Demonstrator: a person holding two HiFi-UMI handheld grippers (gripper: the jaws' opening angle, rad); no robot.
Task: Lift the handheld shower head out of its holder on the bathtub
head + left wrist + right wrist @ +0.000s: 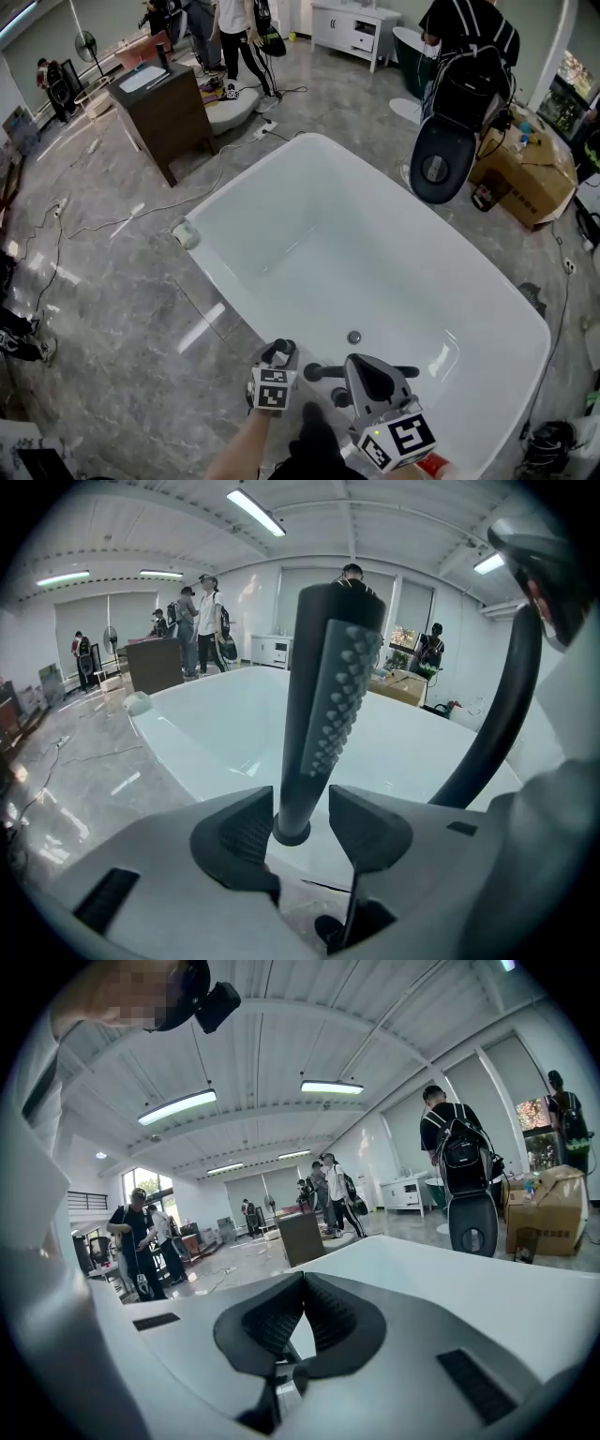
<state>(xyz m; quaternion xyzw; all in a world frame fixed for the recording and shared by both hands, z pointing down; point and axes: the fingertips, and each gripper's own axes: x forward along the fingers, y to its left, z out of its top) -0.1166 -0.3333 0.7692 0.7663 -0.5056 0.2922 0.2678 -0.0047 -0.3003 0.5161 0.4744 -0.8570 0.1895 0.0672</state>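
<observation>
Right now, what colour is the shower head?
The shower head is dark grey, with rows of nubs; clearest in the left gripper view.

head: steeply down over bathtub (309,142) | gripper views: low, across same bathtub

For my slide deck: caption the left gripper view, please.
Left gripper, jaws apart, straddles the dark grey studded shower head at the white bathtub.
</observation>
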